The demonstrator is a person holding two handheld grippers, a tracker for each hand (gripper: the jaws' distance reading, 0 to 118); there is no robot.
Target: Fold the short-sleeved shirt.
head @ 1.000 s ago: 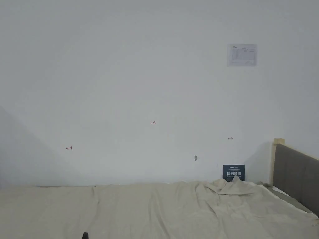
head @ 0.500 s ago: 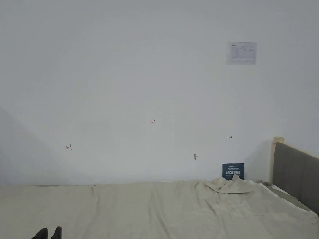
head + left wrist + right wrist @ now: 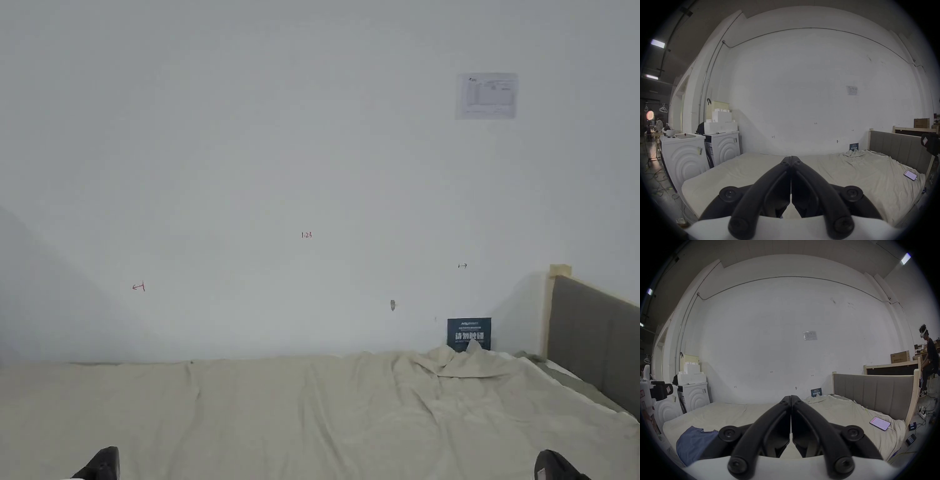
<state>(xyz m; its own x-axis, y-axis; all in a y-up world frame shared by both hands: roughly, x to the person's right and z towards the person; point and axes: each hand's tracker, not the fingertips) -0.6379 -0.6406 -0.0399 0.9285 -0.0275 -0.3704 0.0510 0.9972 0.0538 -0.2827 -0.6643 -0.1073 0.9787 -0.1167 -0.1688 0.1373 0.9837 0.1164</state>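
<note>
Both tongs closed, jaws pressed tip to tip, nothing between them. Left tongs (image 3: 791, 158) sit centre-bottom of the left gripper view, pointing at the white wall (image 3: 802, 97) across the bed (image 3: 745, 172). Right tongs (image 3: 791, 397) same pose in the right gripper view. In the head view only dark tips poke in at the bottom edge: left one (image 3: 100, 465) lower left, right one (image 3: 556, 465) lower right, both above the beige sheet (image 3: 312, 412).

Short-sleeved shirt (image 3: 693, 443): blue, crumpled, on the bed at lower left of the right gripper view, just beside the right tongs' body, not gripped.

Other stuff: phone (image 3: 880, 423) screen-up on the bed near the grey headboard (image 3: 875, 392), right side of frame. Washing machines (image 3: 683, 160) left of the bed. Another person (image 3: 930, 356) at far right edge, past the headboard. Sheet bunched up near the wall by a small dark sign (image 3: 469, 333).
</note>
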